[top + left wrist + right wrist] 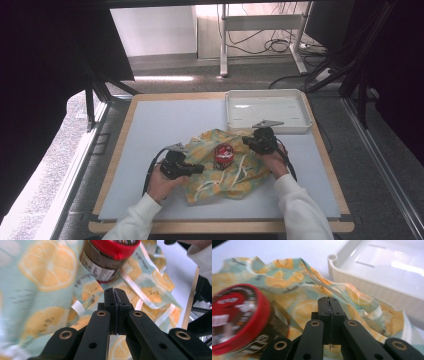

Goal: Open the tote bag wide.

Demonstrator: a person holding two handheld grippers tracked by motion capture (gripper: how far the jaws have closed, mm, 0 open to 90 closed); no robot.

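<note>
Overhead arrangement on a pale blue-grey table with a wooden edge: a crumpled cloth bag printed with orange slices on pale green, trailing cream ribbon drawstrings, lies at the centre, and a short round canister with a red lid and dark printed label stands on top of it, roughly midway between the two tools. The left hand-held gripper sits at the cloth's left edge with its jaws clenched together; a thin sliver of fabric appears pinched between them, though this is hard to confirm. The right hand-held gripper sits at the cloth's right edge, near the canister — its jaws likewise pressed tight, with a thin edge of material seemingly caught in the seam. Holding the bag at opposite sides would keep the fabric spread and steady beneath the canister, probably so the cloth can be drawn up around it. A shallow white plastic tray rests empty at the far right corner of the table, just beyond the cloth — apart from the canister.
</note>
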